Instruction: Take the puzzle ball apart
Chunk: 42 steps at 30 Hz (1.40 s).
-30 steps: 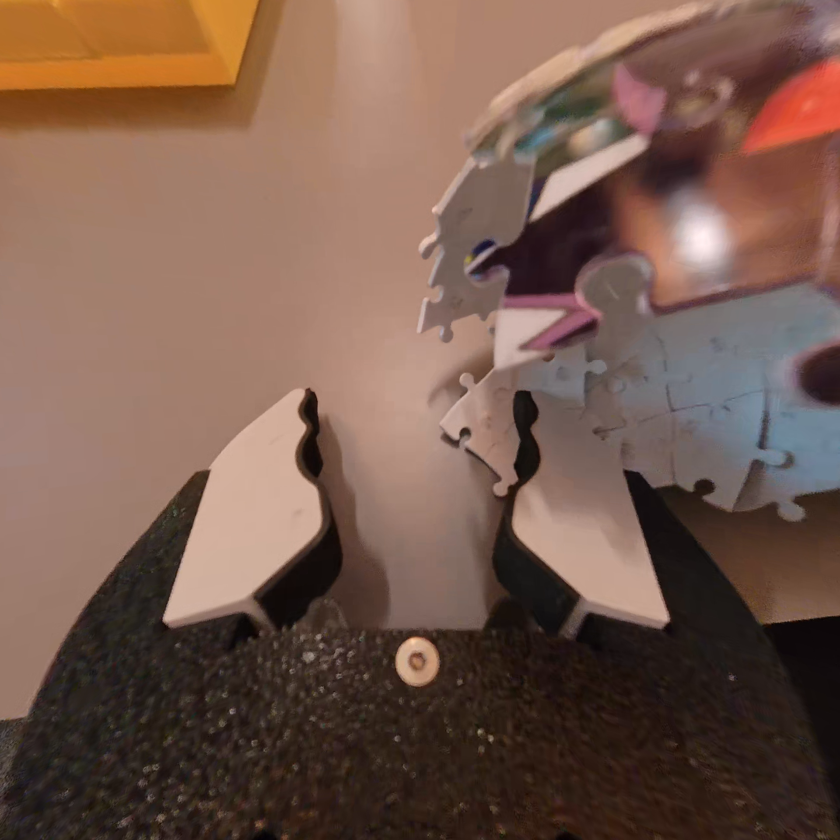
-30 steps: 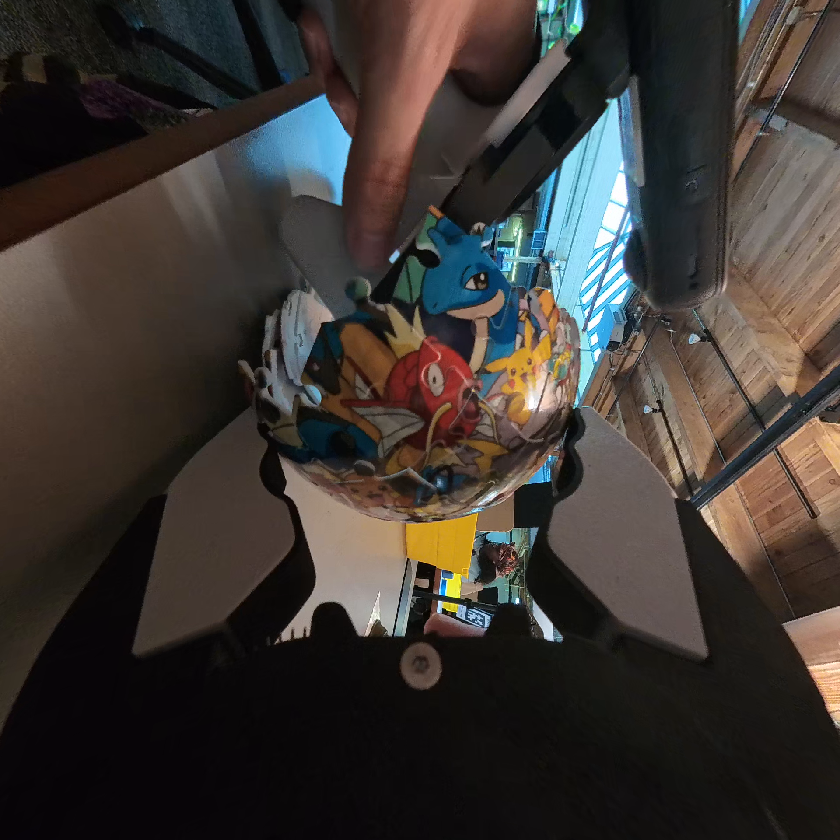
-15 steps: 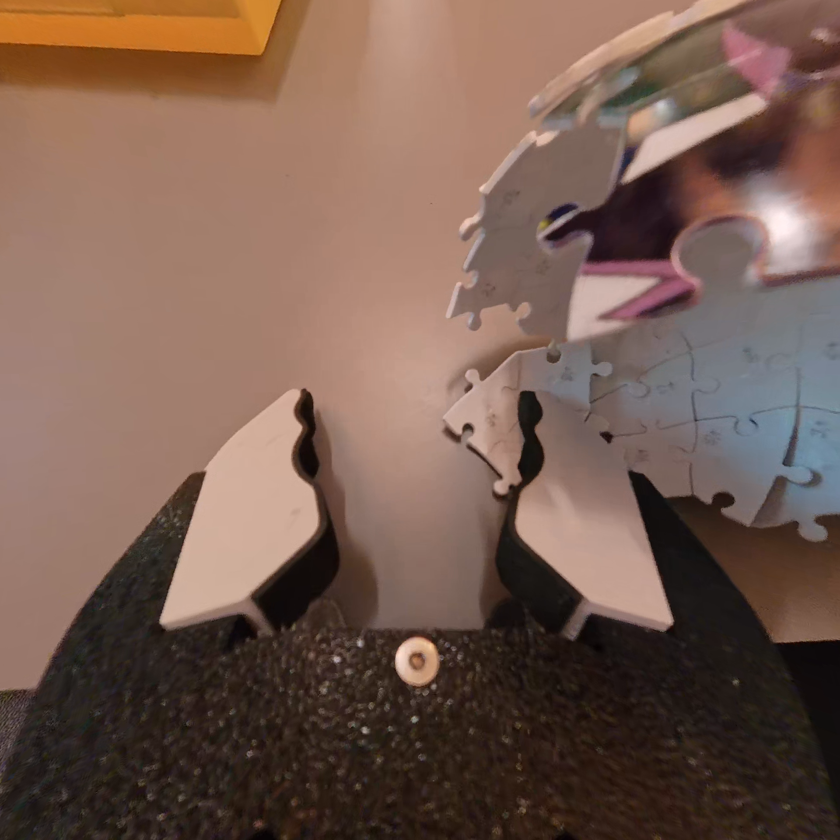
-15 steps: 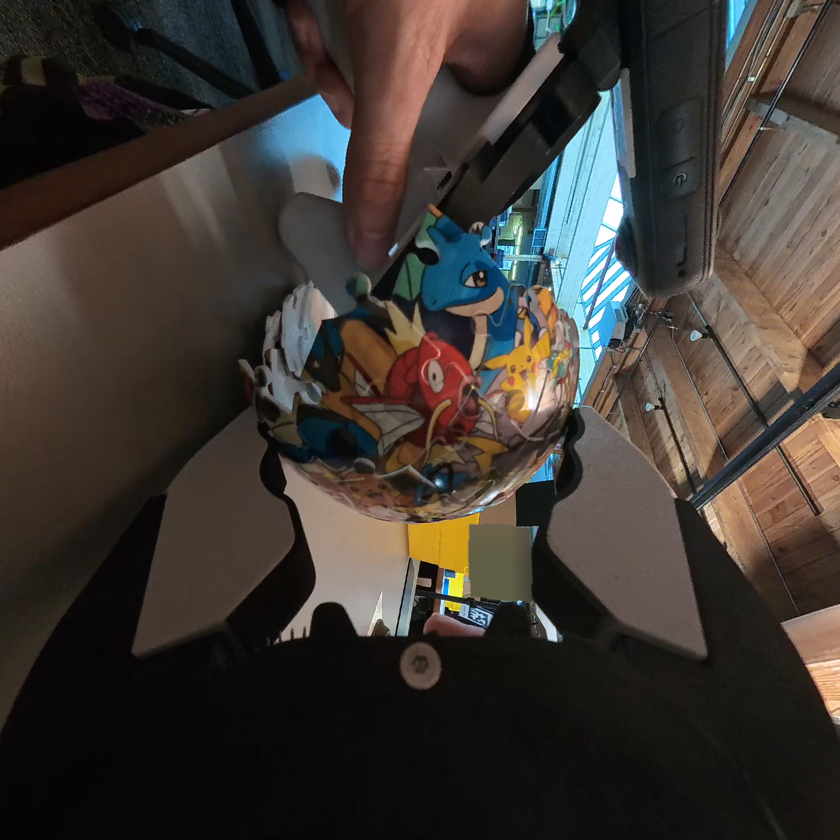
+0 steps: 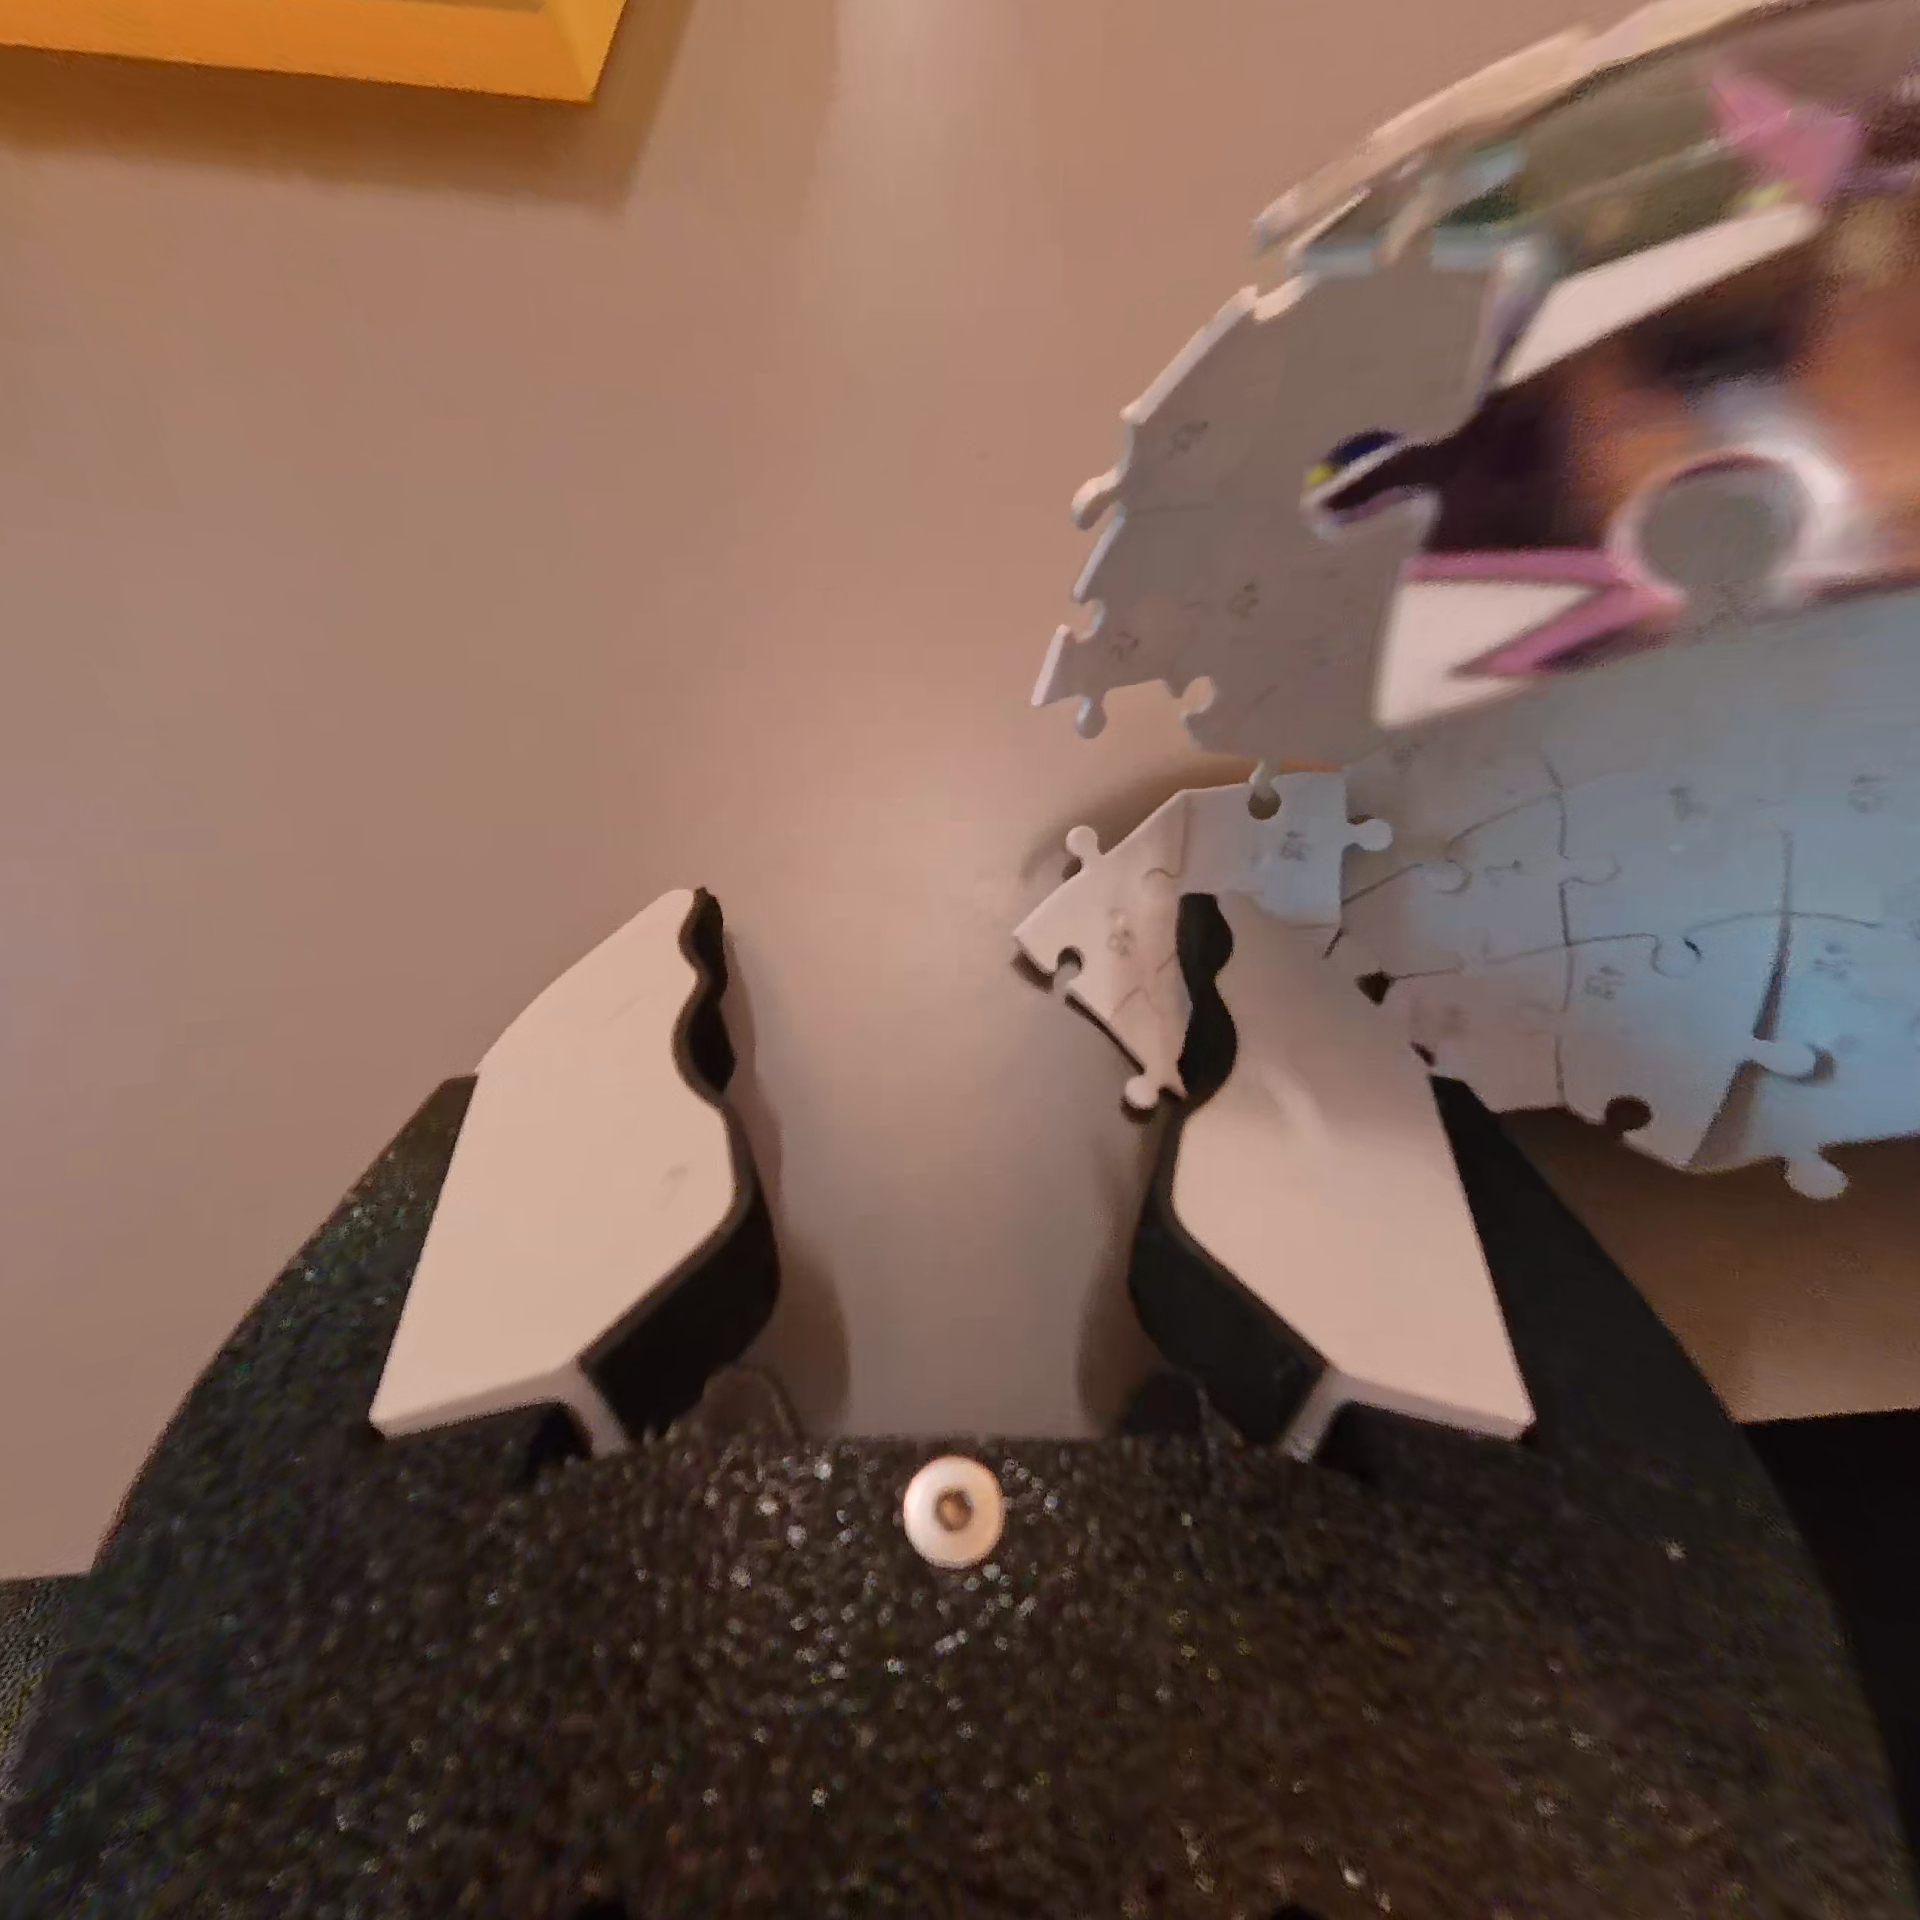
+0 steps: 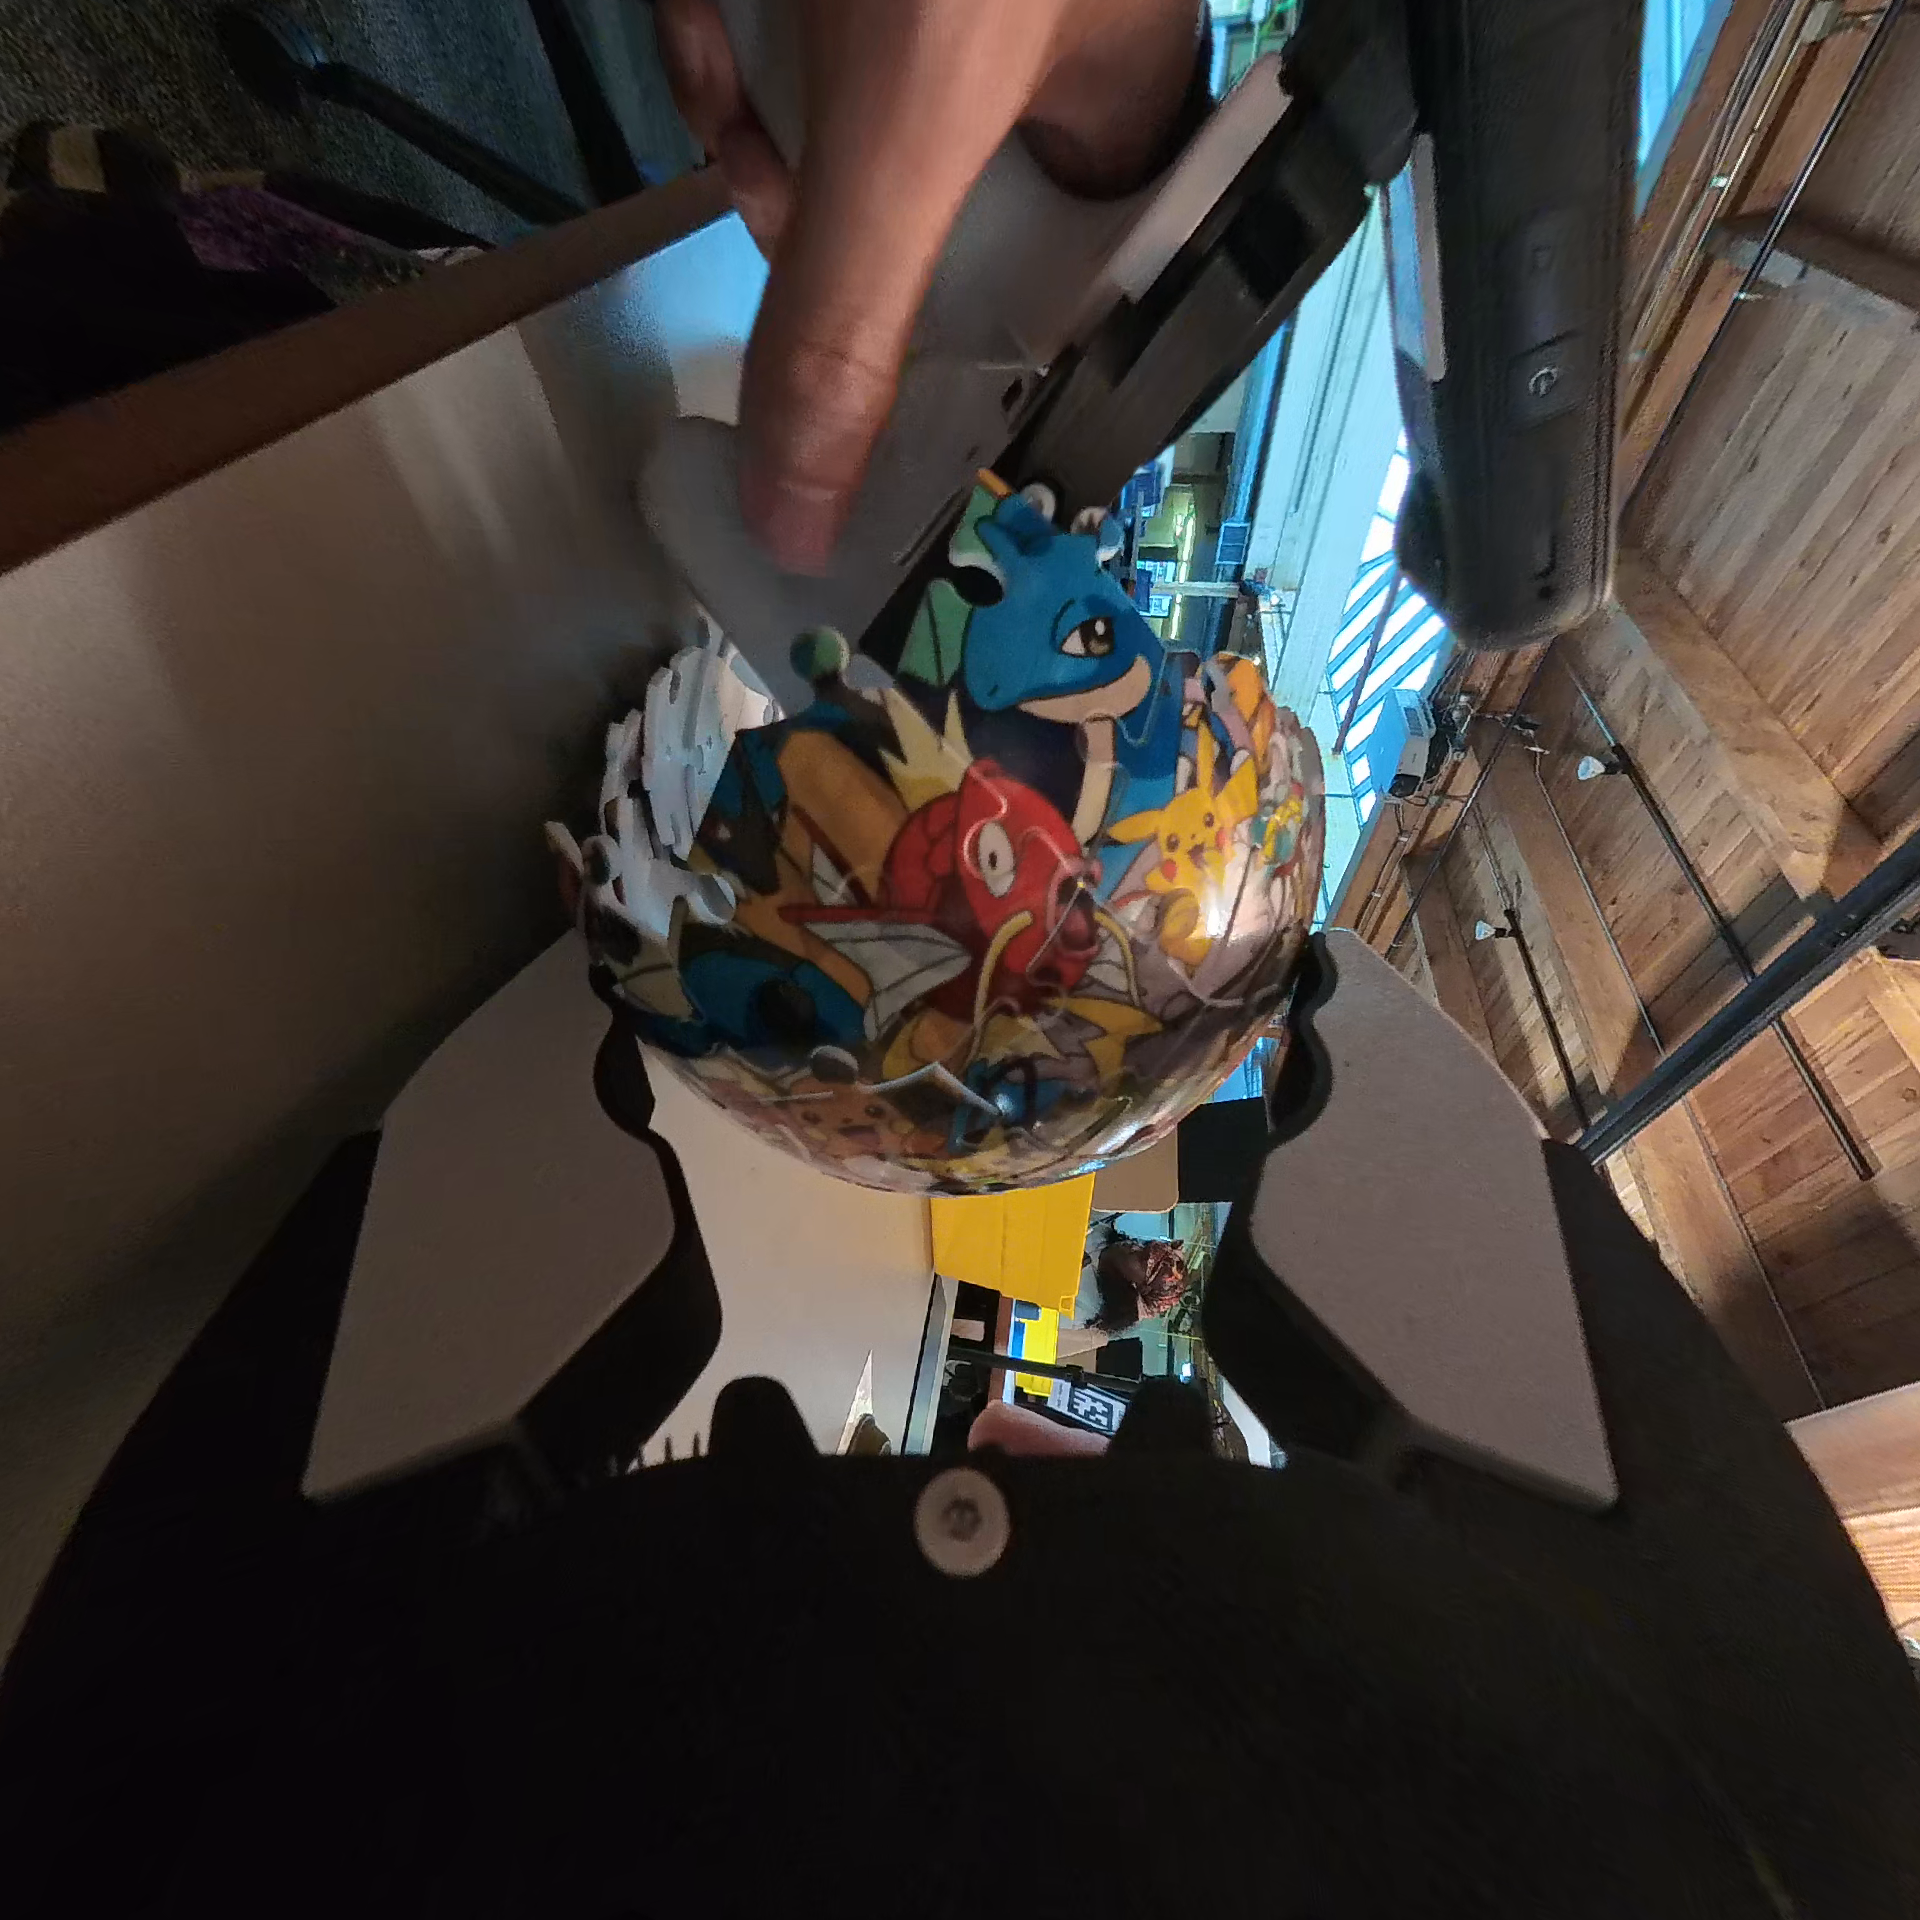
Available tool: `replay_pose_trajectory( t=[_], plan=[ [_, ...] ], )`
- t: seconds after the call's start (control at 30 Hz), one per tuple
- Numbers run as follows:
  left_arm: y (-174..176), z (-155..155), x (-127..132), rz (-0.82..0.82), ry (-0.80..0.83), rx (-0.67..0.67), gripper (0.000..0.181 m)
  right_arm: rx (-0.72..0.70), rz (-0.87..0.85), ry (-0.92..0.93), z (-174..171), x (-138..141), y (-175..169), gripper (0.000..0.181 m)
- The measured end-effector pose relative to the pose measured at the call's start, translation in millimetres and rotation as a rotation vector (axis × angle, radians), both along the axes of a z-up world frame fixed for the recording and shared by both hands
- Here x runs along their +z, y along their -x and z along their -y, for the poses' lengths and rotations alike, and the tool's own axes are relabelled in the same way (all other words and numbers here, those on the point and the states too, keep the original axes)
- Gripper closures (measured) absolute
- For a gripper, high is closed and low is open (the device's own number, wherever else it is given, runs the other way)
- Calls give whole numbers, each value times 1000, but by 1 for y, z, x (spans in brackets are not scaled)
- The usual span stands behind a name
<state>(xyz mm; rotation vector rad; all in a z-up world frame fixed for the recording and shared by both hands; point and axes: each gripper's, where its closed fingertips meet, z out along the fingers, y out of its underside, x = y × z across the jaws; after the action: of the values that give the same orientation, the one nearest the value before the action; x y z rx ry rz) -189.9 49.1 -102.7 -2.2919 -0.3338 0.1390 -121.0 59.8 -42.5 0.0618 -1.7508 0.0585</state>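
The puzzle ball [image 6: 966, 914] is a glossy sphere with cartoon creatures, broken open on one side. My right gripper [image 6: 961, 1023] is shut on it and holds it off the beige table [image 6: 208, 831]. In the left wrist view the ball [image 5: 1558, 914] fills the right side. There it shows white piece backs, with two loose flaps of pieces [image 5: 1226, 582] spread apart. My left gripper [image 5: 951, 971] is open and empty. Its right fingertip [image 5: 1205, 966] lies against the lower flap. In the right wrist view one white finger [image 6: 686, 530] of the left gripper is at the ball's open edge.
A yellow box [image 5: 312, 42] sits on the table [image 5: 468, 520] at the far left. A person's hand [image 6: 842, 312] holds the left gripper, which carries a black device [image 6: 1507, 312]. The table's wooden edge [image 6: 312, 353] runs behind it.
In the left wrist view the ball has shifted right and the upper flap has spread further from the lower one. The right gripper's hold on the ball is unchanged.
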Motion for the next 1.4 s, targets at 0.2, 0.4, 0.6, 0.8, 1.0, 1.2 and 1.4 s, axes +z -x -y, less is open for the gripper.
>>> replay_pose_trajectory(
  t=[0.2, 0.4, 0.6, 0.8, 1.0, 1.2, 1.4],
  plan=[
    [-1, -4, -2, -3, -2, 11, 94, -1, 1, 0, 0, 0, 0, 62],
    [-1, -3, -1, -6, 0, 6, 101, -3, -2, -7, 0, 0, 0, 62],
    [-12, -2, 17, 71, -98, -120, 105, -1, -4, -5, 0, 0, 0, 62],
    [-22, -5, 8, 16, -61, -225, 100, -1, -5, -10, 0, 0, 0, 62],
    [-21, -9, 2, -45, -17, -217, 104, -1, -5, -9, 0, 0, -1, 62],
    [-13, -8, 3, -72, -7, -143, 102, -2, -4, -8, 0, 0, -1, 62],
    [-15, -9, 1, -31, -13, -145, 105, -1, -6, -16, 1, 0, -1, 62]
  ],
)
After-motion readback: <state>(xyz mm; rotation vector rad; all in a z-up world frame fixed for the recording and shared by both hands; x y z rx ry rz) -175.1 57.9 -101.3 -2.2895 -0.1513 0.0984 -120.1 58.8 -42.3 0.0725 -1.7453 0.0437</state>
